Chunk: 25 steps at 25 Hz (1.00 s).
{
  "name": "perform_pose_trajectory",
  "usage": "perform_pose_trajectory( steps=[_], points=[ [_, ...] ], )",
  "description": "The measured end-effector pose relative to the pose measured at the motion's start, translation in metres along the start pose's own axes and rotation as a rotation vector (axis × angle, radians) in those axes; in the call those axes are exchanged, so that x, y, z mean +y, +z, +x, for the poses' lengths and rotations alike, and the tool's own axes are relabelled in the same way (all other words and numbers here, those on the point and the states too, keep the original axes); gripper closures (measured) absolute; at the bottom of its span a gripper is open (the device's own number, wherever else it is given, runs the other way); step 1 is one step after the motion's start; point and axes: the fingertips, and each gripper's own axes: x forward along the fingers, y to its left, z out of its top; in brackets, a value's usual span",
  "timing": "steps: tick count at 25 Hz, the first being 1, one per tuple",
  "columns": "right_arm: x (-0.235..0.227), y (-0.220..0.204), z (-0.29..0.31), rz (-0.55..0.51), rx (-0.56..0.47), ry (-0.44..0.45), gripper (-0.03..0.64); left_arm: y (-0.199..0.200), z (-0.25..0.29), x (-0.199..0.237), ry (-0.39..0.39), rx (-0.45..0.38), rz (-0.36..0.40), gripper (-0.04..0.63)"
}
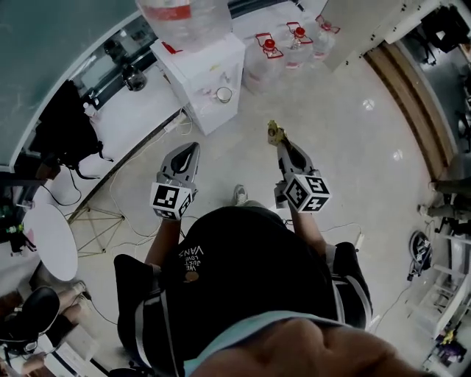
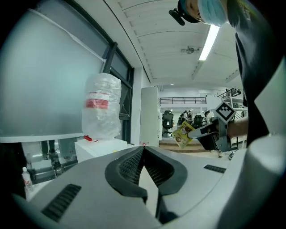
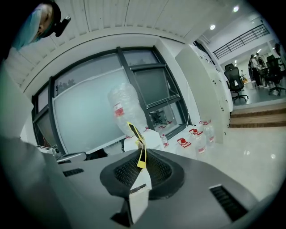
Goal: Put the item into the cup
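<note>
A small yellow packet [image 1: 274,132] sticks out of my right gripper [image 1: 279,143], whose jaws are shut on it. In the right gripper view the packet [image 3: 134,132] stands edge-on between the dark pads [image 3: 156,169]. My left gripper [image 1: 192,148] is shut with nothing in it; its ribbed pads [image 2: 129,166] meet at the tips. A small cup [image 1: 224,94] sits on the ledge of the white water dispenser [image 1: 208,65], ahead of both grippers and some way off. The left gripper view also shows the packet [image 2: 182,136] held up at the right.
A large clear water bottle [image 1: 182,18] tops the dispenser. Several spare jugs with red caps [image 1: 270,50] stand on the floor behind it. Cables [image 1: 125,213] trail across the floor at the left, near a round white table [image 1: 50,239]. The person's shoe [image 1: 240,194] shows below.
</note>
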Motion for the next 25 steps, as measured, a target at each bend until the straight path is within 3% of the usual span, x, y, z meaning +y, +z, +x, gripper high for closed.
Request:
perform_pose_trajectory(
  steps=[7,12,17,25],
  points=[
    [-0.035,0.017,0.044,-0.020,0.040,0.058,0.560,-0.009,0.049,0.006,0.063,0.010,-0.029,0.575],
    [-0.038,0.021,0.074,-0.029,0.063,0.059,0.561,-0.018,0.069,0.017,0.054,0.038,-0.051,0.575],
    [-0.032,0.024,0.109,-0.024,0.067,0.013,0.560,-0.025,0.091,0.044,-0.011,0.096,-0.062,0.575],
    [-0.009,0.020,0.161,0.021,0.045,-0.126,0.560,-0.042,0.120,0.108,-0.182,0.136,0.008,0.575]
  ],
)
